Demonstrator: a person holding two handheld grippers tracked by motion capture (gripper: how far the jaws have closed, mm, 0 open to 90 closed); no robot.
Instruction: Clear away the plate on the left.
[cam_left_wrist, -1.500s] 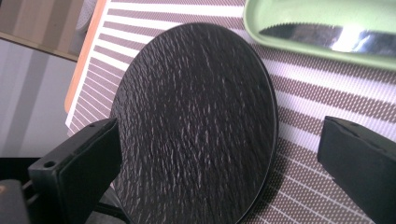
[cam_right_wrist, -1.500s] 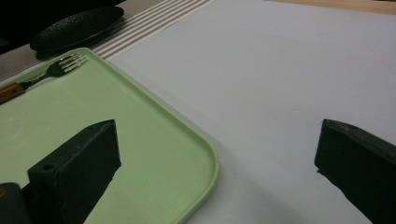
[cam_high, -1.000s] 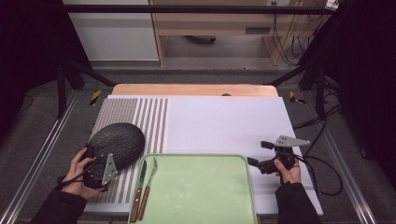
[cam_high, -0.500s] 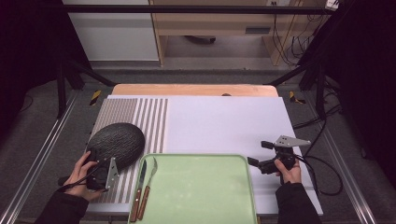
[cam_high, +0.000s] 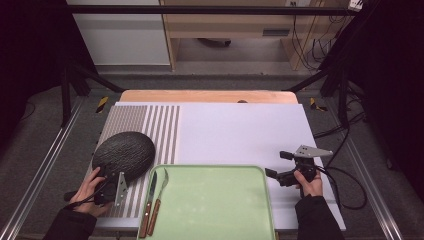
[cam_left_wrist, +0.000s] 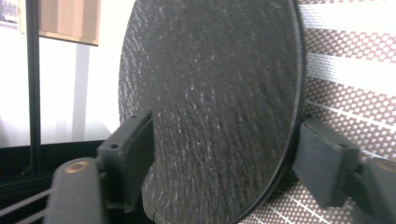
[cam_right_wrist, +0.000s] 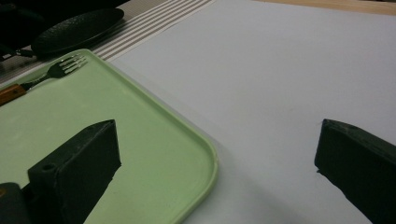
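A dark textured plate (cam_high: 124, 154) lies on the striped placemat (cam_high: 161, 125) at the left. My left gripper (cam_high: 111, 177) is at the plate's near edge. In the left gripper view the plate (cam_left_wrist: 210, 116) sits between the two pads (cam_left_wrist: 133, 154), which have just been closing and now touch its face and rim. My right gripper (cam_high: 276, 165) hovers open beside the right rim of the green tray (cam_high: 215, 205). Its jaws stand wide apart over the white mat (cam_right_wrist: 261, 84), with nothing between them (cam_right_wrist: 215, 158).
A knife (cam_high: 148, 205) and a fork (cam_high: 160, 199) with wooden handles lie along the tray's left side. The fork (cam_right_wrist: 60, 67) and the plate (cam_right_wrist: 74, 28) also appear in the right gripper view. Black frame bars run along both table sides. A cable trails from the right gripper.
The left hand has shifted slightly at the plate's near edge and its jaws have narrowed onto the plate. The right hand and gripper have not moved.
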